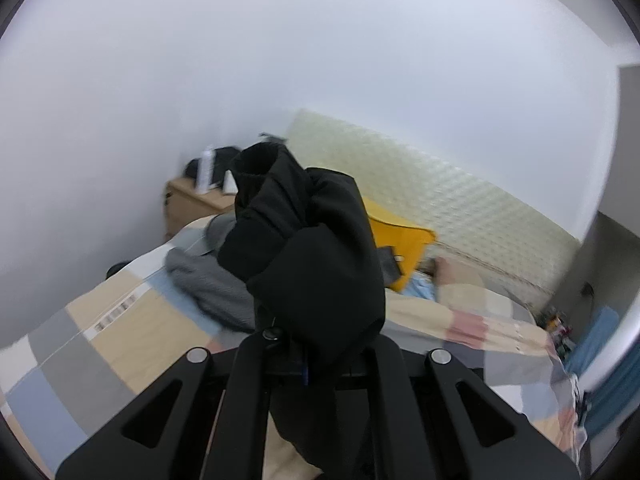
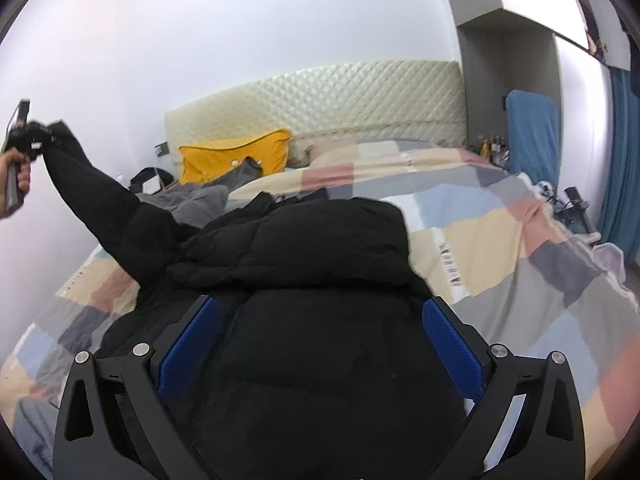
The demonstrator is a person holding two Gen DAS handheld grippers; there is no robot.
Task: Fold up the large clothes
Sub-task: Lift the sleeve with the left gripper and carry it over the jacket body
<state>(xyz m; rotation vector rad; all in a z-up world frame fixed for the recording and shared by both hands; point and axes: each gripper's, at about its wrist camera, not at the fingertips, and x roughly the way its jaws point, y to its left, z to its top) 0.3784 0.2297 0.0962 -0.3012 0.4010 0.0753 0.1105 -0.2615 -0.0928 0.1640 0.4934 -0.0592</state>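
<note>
A black puffer jacket point(image 2: 320, 264) lies on the patchwork bed cover point(image 2: 500, 240). My left gripper point(image 1: 312, 336) is shut on the jacket's sleeve point(image 1: 304, 248), near the cuff, and holds it high above the bed; the sleeve bunches over the fingers and hides them. In the right wrist view the left gripper point(image 2: 28, 136) shows at far left with the sleeve point(image 2: 100, 196) stretched up to it. My right gripper point(image 2: 320, 320) is open, its blue pads point(image 2: 188, 336) on either side of the jacket's body, low over it.
A grey garment point(image 1: 208, 280) lies near the bed's head, beside a yellow pillow point(image 2: 236, 156) and a small black bag point(image 2: 244, 172). A quilted headboard point(image 2: 320, 96) stands behind. A wooden nightstand point(image 1: 188, 204) is at the left, a blue curtain point(image 2: 620, 168) at the right.
</note>
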